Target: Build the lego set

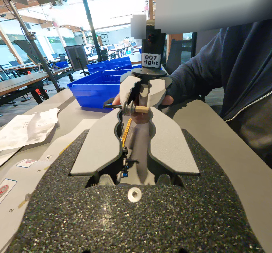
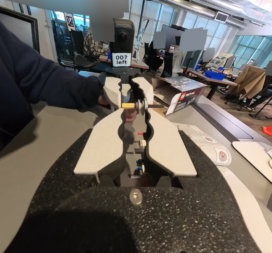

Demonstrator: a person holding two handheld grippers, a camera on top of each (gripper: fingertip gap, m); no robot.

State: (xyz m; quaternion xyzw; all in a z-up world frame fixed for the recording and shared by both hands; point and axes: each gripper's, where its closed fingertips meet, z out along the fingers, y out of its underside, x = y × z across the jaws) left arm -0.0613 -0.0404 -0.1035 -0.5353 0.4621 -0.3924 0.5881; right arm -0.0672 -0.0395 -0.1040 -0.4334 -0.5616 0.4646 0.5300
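Lego piece (image 1: pixel 131 109): a thin black stick with grey wheels and a tan tube on it. It is up in the air over the grey table (image 1: pixel 198 121), right between the tips of the two grippers, which face each other.

On the left lies a crumpled white bag (image 1: pixel 29 128). Next come blue bins (image 1: pixel 91 93). In the middle, the left gripper (image 1: pixel 135 111) has its jaws partly closed around the piece. The tan end touches one finger and the black stick pokes out past the other. The right gripper (image 2: pixel 135 109) is partly closed around it too. I cannot tell which one really squeezes it. A yellow beam (image 1: pixel 127 129) lies on the table below.

What could go wrong? I think the piece could slip and drop among the small parts below if neither gripper holds tight. The wheels could slide off the stick if one gripper pulls. A crooked push could jam the tube.

Each gripper's camera post has a white label (image 2: pixel 121 60) with black print. On the right, a black box (image 2: pixel 187 97) with a logo lies open, near paper sheets (image 2: pixel 209 139) with printed marks.
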